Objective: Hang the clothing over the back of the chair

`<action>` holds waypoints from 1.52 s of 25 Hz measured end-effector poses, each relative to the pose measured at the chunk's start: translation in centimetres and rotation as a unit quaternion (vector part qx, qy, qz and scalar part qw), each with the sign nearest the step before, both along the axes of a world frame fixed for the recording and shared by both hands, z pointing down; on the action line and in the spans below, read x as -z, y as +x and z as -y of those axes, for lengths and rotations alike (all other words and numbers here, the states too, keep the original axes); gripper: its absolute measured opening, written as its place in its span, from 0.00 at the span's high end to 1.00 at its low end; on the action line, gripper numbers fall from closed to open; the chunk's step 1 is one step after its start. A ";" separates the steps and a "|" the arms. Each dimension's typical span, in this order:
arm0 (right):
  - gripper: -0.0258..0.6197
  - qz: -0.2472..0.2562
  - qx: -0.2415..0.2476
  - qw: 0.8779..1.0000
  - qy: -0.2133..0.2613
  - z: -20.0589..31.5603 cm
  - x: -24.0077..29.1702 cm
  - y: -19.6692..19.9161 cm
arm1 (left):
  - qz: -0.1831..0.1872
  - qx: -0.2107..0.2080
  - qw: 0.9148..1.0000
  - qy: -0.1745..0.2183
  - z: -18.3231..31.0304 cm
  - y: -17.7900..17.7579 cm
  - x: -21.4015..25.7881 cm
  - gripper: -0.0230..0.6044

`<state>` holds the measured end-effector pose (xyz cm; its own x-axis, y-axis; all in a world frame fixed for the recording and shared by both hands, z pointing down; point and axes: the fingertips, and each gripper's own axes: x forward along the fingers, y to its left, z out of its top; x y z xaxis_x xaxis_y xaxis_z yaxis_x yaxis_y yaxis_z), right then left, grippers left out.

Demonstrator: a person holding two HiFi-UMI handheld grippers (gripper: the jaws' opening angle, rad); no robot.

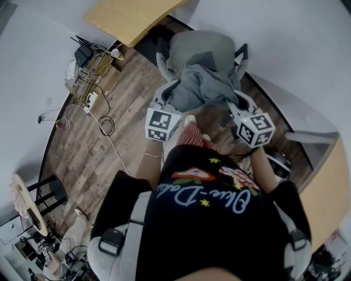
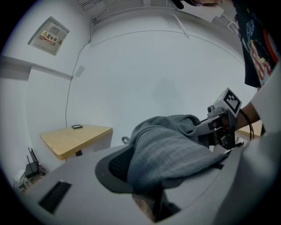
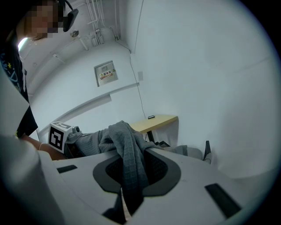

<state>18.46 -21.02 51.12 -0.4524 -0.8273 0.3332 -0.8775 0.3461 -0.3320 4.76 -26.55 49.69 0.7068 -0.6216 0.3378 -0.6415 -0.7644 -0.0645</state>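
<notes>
Nearest us, the left gripper (image 2: 151, 204) and the right gripper (image 3: 126, 205) each pinch the grey knitted garment (image 1: 200, 88) bunched over the grey padded chair (image 1: 200, 48); we judge it soft, light, best gripped at its edge.

Clothing (image 1: 200, 88): grey, bunched, stretched between both tongs, overlapping the chair's near edge.
Chair (image 1: 200, 49): grey, padded, a dark armrest on either side.
Left tongs (image 1: 169, 94): at the cloth's left edge.
Right tongs (image 1: 237, 99): at the cloth's right edge.
Tabletop (image 1: 129, 16): pale wood, beyond the chair.
Floor (image 1: 109, 159): wood planks.
Cables (image 1: 101, 123): loose on the floor, left.
Stool (image 1: 49, 195): black, lower left.
</notes>
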 end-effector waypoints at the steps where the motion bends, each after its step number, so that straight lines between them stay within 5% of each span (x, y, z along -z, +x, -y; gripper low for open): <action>1: 0.88 -0.001 -0.001 1.000 -0.002 -0.2 -0.1 0.0 | 0.004 0.004 1.000 -0.004 -0.1 -0.3 -0.3 0.83; 15: 0.88 -0.011 -0.020 1.000 -0.016 -1.3 -0.2 -0.7 | 0.023 0.032 0.997 -0.066 -1.7 -4.2 -2.5 0.67; 30: 0.88 -0.010 -0.084 0.996 -0.027 -3.1 -1.7 -0.9 | 0.012 -0.023 0.992 -0.121 -5.6 -7.5 -4.4 0.64; 38: 0.85 -0.050 -0.090 0.993 -0.052 -4.8 -3.4 -1.6 | 0.012 -0.043 0.993 -0.106 -6.7 -8.6 -3.7 0.64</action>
<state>16.89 -16.22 54.48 -0.2603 -0.8505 0.4571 -0.9526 0.1490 -0.2652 -3.84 -19.84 53.38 0.7446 -0.4725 0.4716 -0.5735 -0.8143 0.0897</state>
